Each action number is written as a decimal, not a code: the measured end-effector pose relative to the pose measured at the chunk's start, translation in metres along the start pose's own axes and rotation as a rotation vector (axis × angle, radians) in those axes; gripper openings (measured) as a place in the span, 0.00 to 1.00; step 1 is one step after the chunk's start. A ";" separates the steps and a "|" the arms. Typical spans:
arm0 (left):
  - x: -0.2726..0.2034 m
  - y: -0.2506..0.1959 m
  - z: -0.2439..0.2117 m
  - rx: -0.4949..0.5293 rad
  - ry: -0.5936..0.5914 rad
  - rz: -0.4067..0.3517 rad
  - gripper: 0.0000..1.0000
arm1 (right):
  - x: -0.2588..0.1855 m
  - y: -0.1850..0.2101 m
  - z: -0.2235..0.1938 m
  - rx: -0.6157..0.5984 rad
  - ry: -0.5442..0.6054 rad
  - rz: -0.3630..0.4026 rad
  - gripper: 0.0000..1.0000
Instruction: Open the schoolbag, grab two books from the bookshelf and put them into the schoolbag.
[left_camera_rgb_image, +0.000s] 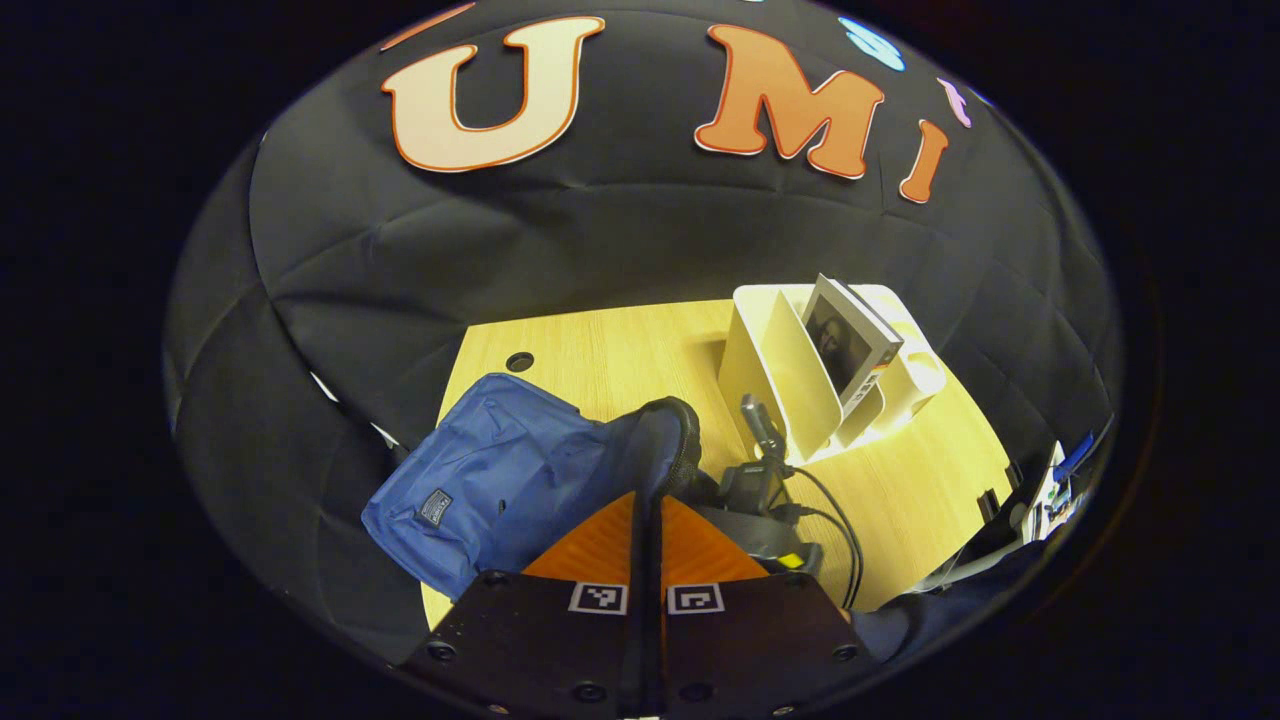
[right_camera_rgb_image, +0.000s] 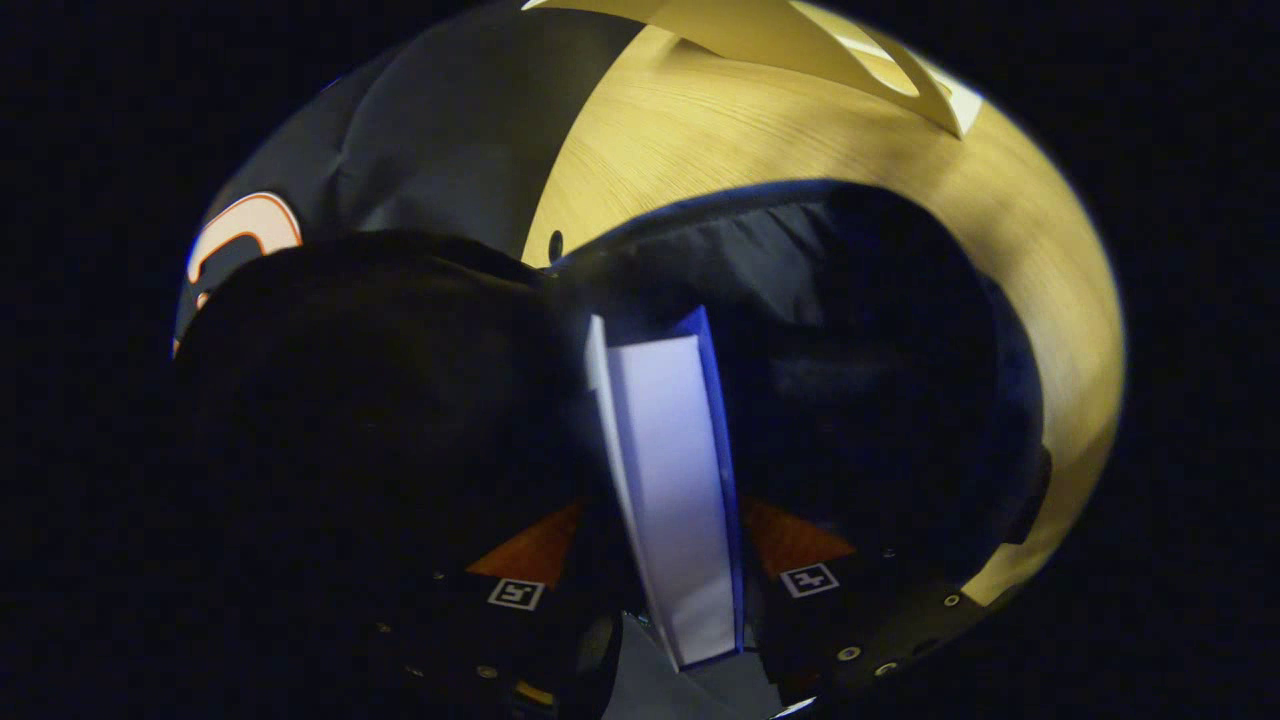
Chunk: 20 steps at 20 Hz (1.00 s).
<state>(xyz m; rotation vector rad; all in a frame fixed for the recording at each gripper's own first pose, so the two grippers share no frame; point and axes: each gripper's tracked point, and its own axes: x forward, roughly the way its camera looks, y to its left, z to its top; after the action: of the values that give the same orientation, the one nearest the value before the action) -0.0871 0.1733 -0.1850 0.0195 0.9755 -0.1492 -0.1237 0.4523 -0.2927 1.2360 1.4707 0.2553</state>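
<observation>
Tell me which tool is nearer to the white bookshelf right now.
Right. The right tool sits at the schoolbag's mouth just before the bookshelf, holding a book. The left tool hangs back behind the bag.

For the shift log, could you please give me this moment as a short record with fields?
schoolbag: blue schoolbag open on the wooden table
left gripper: left gripper shut on the bag's opening edge
right gripper: right gripper shut on a book, lowered into the bag's dark inside
bookshelf: white bookshelf with one book left, leaning
stage: a book going in
</observation>
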 end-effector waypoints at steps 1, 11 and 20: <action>0.002 0.000 0.001 0.002 -0.002 0.005 0.00 | -0.010 0.000 0.006 -0.039 -0.015 -0.013 0.75; 0.005 0.000 -0.012 -0.020 -0.001 -0.009 0.00 | -0.101 0.001 0.026 -0.276 -0.081 -0.072 0.97; 0.008 -0.006 -0.020 0.008 0.000 -0.022 0.00 | -0.211 -0.014 0.104 -0.543 -0.302 -0.291 0.97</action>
<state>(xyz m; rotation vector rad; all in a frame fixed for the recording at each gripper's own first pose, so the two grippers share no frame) -0.1000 0.1676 -0.2029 0.0166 0.9755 -0.1732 -0.0870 0.2340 -0.2126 0.5857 1.1906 0.2377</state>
